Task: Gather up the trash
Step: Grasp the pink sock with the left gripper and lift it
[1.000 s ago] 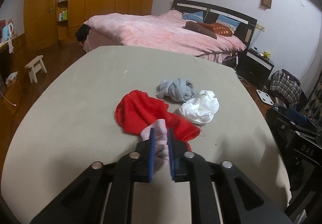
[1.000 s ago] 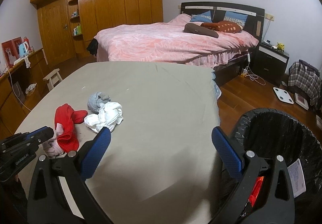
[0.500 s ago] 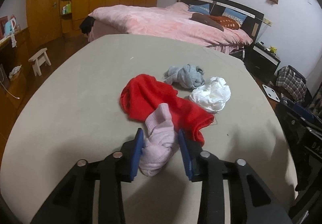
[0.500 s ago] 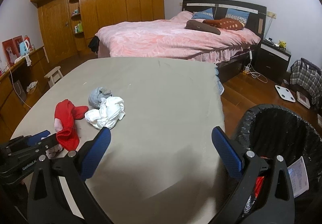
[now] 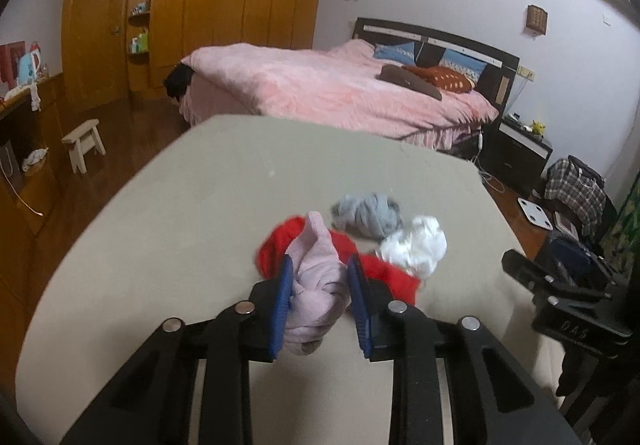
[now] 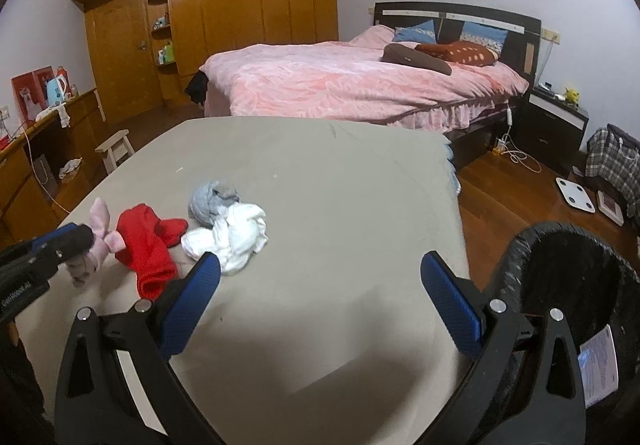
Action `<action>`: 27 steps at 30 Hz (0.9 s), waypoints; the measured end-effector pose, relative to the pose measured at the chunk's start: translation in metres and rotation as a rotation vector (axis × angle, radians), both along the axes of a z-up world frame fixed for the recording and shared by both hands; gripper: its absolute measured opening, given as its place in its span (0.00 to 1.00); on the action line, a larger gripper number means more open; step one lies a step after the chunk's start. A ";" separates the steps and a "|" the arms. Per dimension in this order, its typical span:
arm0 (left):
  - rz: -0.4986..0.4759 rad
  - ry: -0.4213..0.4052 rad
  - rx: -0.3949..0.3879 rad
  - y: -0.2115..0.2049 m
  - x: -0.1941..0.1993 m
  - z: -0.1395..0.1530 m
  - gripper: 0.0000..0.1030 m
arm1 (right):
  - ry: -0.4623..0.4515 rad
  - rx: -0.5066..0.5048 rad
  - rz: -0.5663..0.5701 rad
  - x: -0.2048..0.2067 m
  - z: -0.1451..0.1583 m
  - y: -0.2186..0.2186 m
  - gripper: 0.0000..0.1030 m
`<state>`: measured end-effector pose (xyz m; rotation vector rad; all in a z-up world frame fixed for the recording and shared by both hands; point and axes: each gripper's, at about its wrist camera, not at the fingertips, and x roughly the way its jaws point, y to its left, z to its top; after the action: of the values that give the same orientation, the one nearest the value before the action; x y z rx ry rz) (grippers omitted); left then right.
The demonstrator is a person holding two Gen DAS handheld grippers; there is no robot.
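Pink soft cloth, a crumpled pale pink sock (image 5: 316,285), sits between the two blue pads of your left claw (image 5: 320,305), and the pads press it on both sides, so this claw is closed on it. In the right wrist view the same pink sock (image 6: 98,241) hangs from the claw and seems lifted a little above the beige cloth-covered desk (image 6: 320,181), but you cannot tell this for sure. Just behind it the red crumpled cloth (image 5: 280,245) lies flat on the desk (image 5: 180,225). Beside the red cloth (image 6: 150,245), on its right, there is the white crumpled cloth (image 5: 416,249), and it touches the grey rolled-up sock (image 5: 366,213), which lies a little farther away. In the right wrist view the white cloth (image 6: 236,237) and the grey sock (image 6: 210,201) lie together in one small heap. Your right claw (image 6: 320,303) holds nothing; its blue pads stand wide apart above the near part of the desk. The round black trash bin with a black bag inside (image 6: 560,277) stands on the floor just beside the right edge of the desk, near the right finger of this claw. A white printed paper (image 6: 598,363) rests against the inner wall of the bin.
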<state>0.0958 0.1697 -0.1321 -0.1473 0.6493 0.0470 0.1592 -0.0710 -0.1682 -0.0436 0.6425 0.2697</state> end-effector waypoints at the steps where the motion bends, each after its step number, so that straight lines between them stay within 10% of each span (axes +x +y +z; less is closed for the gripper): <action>1: 0.005 -0.008 0.000 0.002 0.003 0.002 0.27 | -0.003 0.000 0.007 0.004 0.001 0.005 0.95; 19: 0.045 -0.038 0.025 0.027 0.037 -0.010 0.27 | 0.092 -0.042 0.076 0.053 -0.020 0.069 0.94; 27: 0.038 -0.027 0.041 0.031 0.039 -0.014 0.27 | 0.164 -0.052 0.135 0.059 -0.030 0.081 0.60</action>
<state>0.1351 0.2011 -0.1463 -0.1207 0.6182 0.0945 0.2179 0.0101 -0.1983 -0.1154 0.8113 0.3895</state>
